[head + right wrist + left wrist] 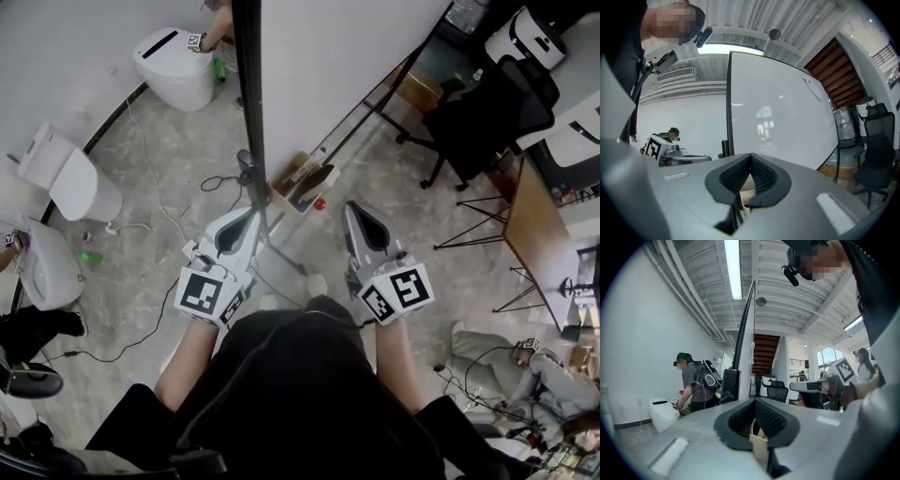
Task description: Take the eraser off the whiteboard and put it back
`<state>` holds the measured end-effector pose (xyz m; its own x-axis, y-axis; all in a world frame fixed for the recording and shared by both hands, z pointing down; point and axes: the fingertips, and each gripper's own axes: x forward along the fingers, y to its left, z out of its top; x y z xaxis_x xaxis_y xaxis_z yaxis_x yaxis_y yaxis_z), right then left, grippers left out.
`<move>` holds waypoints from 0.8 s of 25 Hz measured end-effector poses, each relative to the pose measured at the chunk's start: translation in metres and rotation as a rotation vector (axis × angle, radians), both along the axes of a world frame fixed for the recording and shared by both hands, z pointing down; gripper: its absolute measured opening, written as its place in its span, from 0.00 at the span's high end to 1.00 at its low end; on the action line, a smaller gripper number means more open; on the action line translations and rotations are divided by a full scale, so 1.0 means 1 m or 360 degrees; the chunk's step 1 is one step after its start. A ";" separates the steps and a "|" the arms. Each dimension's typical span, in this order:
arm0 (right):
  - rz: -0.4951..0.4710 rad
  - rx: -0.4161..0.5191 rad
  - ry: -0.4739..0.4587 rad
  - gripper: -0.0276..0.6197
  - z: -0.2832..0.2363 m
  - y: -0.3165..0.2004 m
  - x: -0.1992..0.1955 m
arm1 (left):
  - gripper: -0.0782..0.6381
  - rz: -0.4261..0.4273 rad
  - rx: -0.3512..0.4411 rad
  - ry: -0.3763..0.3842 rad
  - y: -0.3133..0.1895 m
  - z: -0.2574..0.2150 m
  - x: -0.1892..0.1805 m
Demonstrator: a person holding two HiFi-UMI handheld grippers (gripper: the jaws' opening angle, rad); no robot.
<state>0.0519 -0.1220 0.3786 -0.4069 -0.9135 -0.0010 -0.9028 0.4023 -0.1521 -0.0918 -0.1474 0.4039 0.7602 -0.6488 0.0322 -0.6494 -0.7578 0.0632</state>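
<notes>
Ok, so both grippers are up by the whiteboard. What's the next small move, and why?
Probably ease the left gripper forward, opening its jaws, toward the dark block just left of the whiteboard frame. That block may be the eraser, though I can't be sure. Both grippers are shut and empty, and the board face in front of the right gripper shows no eraser.

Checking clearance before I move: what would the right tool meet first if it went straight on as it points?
Most likely the whiteboard: its white face fills the view ahead of the shut right tool, with nothing seen between them. How far off it stands is unclear.
</notes>
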 end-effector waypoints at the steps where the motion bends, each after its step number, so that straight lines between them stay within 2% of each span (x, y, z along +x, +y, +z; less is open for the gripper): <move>1: -0.0023 -0.0010 0.0005 0.94 0.003 -0.006 0.004 | 0.88 -0.0016 0.0002 -0.0002 -0.003 0.000 0.004; 10: -0.0180 -0.0127 0.0075 0.93 0.049 -0.056 0.028 | 0.88 -0.0159 0.0014 -0.0065 -0.027 0.009 0.031; 12: -0.0234 -0.0158 0.0102 0.79 0.061 -0.066 0.028 | 0.88 -0.0191 0.0014 -0.0074 -0.030 0.009 0.034; 18: -0.0354 -0.0264 0.0187 0.53 0.095 -0.087 0.022 | 0.88 -0.0266 -0.0016 -0.0090 -0.037 0.011 0.039; 20: -0.0378 -0.0304 0.0187 0.48 0.104 -0.092 0.021 | 0.88 -0.0278 -0.0018 -0.0102 -0.040 0.011 0.041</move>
